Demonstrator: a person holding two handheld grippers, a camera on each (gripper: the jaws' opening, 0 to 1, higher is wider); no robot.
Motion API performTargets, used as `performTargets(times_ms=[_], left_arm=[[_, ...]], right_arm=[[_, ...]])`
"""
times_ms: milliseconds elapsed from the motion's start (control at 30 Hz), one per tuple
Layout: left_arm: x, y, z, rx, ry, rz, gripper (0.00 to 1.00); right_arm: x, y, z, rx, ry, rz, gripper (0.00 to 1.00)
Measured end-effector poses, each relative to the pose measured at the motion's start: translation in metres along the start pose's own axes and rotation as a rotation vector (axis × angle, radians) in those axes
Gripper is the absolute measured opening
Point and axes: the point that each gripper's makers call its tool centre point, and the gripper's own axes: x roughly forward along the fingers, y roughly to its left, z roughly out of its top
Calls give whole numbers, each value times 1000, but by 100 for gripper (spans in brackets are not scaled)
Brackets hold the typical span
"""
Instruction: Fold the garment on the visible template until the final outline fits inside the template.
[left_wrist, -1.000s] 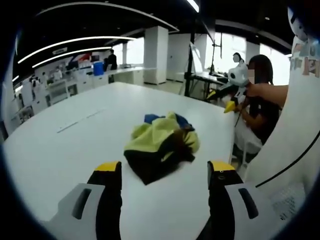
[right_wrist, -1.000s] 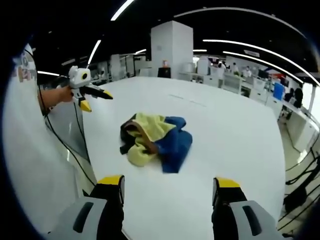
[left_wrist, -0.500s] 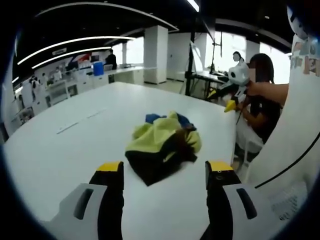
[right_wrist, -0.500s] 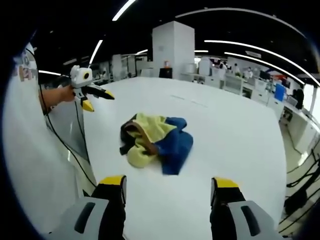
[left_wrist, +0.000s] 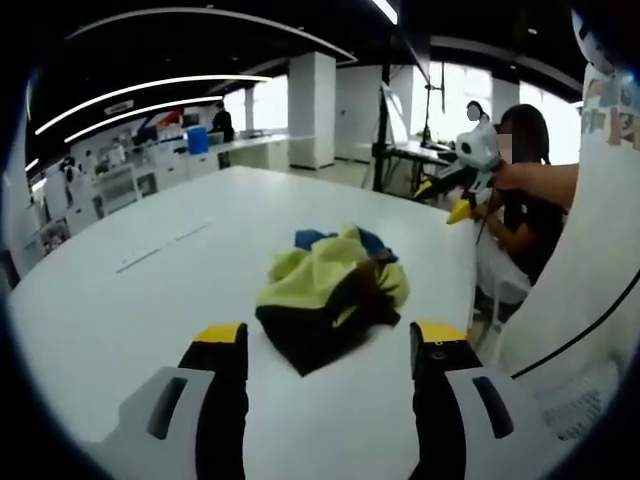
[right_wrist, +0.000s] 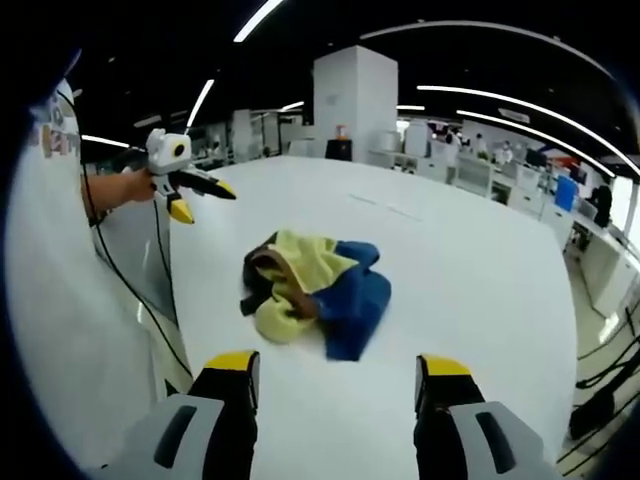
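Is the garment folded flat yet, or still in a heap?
Still a heap. The garment lies crumpled on the white table, yellow, blue and dark layers bunched together, with no neat edges. Both grippers are open, clear of it.

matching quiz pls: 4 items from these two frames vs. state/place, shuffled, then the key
Items
1. crumpled yellow, blue and dark brown garment
2. left gripper
3. right gripper
4. large white table

States
A. open, over the near table edge, garment's blue side closest
B. bears the garment, otherwise bare around it
C. lies in a heap, unfolded, untouched
D. open, garment's dark brown side closest

Pairs: 1-C, 2-D, 3-A, 4-B
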Motion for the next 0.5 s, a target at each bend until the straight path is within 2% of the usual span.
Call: performTargets(times_ms=[333, 500], left_arm=[[5, -2, 1, 10, 3, -15, 60], [9, -3, 2, 5, -1, -27, 59]], right_arm=[[10, 5, -2, -26, -1, 20, 49], [19, 7, -3, -18, -9, 33, 49]])
